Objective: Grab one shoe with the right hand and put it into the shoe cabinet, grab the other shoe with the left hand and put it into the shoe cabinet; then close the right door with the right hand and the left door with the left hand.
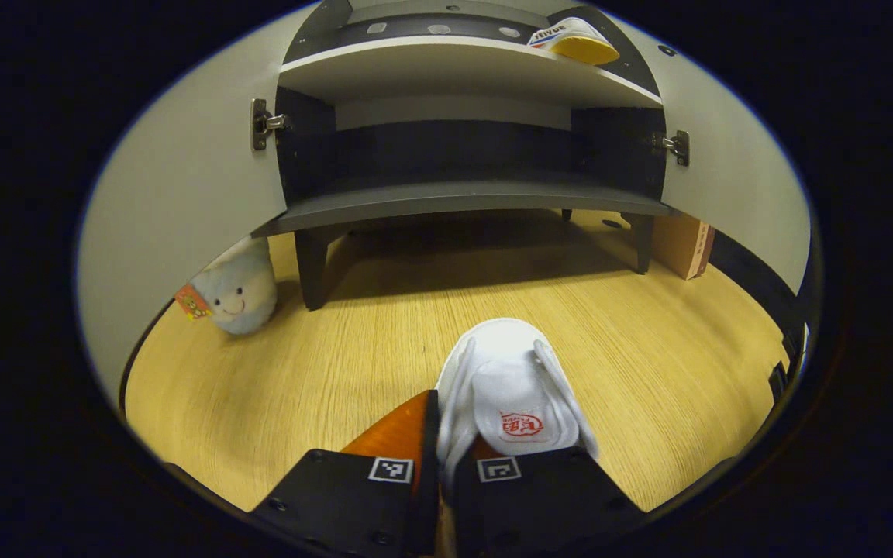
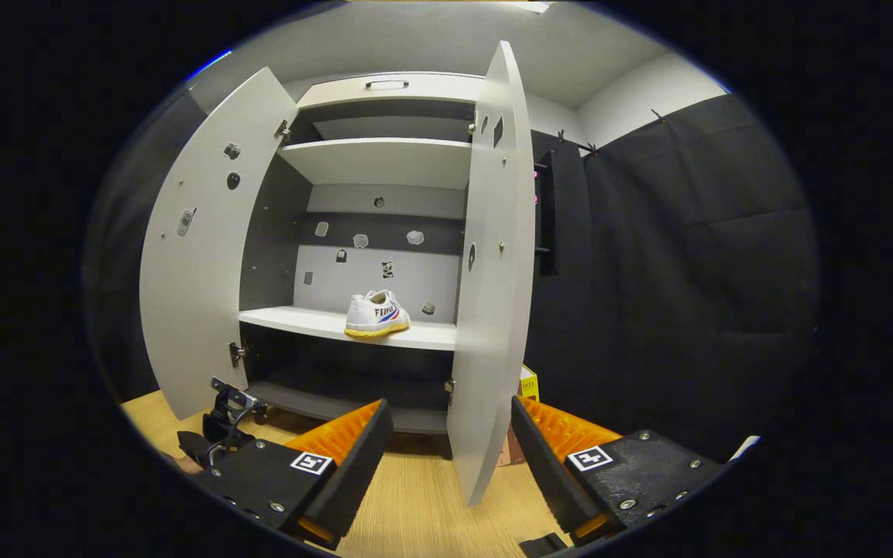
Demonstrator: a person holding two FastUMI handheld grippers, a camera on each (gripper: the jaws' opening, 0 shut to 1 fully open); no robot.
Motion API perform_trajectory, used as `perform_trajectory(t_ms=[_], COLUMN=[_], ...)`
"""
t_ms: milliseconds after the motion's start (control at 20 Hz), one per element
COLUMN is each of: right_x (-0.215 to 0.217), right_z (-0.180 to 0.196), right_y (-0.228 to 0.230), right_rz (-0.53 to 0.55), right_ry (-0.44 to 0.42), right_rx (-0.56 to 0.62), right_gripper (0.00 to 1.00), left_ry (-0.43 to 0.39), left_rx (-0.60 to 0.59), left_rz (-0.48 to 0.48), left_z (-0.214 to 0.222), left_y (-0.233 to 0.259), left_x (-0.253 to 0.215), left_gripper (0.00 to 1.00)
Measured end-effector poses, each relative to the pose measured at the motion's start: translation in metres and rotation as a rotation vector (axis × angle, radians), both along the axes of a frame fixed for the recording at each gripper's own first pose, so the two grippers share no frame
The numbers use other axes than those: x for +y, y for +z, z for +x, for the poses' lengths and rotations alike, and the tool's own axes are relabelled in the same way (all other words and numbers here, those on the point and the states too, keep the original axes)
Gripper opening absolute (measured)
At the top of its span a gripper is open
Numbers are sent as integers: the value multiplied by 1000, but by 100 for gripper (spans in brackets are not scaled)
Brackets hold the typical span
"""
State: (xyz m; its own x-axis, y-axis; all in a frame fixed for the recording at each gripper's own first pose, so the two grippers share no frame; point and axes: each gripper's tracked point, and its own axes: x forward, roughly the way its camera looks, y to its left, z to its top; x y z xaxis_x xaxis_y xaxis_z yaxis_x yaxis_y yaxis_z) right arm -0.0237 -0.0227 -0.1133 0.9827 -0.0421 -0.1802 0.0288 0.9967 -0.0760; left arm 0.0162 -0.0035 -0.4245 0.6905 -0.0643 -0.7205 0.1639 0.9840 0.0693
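A white shoe [image 1: 510, 384] with a red mark on its tongue is low over the wooden floor in the left gripper view, toe toward the cabinet [image 1: 462, 203]. My left gripper [image 1: 450, 425] is shut on the shoe's left side wall at the collar. The other white shoe [image 2: 375, 314], with a yellow sole, stands on the cabinet's middle shelf [image 2: 299, 319]; in the left gripper view this shoe [image 1: 577, 40] shows at the top right. My right gripper [image 2: 449, 405] is open, with the edge of the open right door [image 2: 493, 271] standing ahead between its fingers, untouched.
Both doors are swung wide; the left door [image 2: 198, 256] is open too. A pale plush toy [image 1: 237, 291] sits by the cabinet's left leg. A cardboard box [image 1: 683, 244] stands by the right leg. The lower shelf [image 1: 462, 203] holds nothing.
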Motion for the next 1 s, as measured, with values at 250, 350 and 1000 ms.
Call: perform_trajectory(t_ms=[250, 350, 1000], right_x=[11, 13, 13], right_z=[7, 10, 9], right_y=[4, 7, 19], right_rz=[6, 3, 21], right_ry=[57, 70, 83], right_rx=[-20, -30, -88], right_gripper=[94, 94, 94], left_ry=[119, 160, 121], left_rx=[-106, -183, -371], left_rz=[-16, -28, -78], left_z=[-1, 1, 249], left_y=[61, 121, 367], left_x=[11, 11, -14], left_gripper=[9, 8, 8])
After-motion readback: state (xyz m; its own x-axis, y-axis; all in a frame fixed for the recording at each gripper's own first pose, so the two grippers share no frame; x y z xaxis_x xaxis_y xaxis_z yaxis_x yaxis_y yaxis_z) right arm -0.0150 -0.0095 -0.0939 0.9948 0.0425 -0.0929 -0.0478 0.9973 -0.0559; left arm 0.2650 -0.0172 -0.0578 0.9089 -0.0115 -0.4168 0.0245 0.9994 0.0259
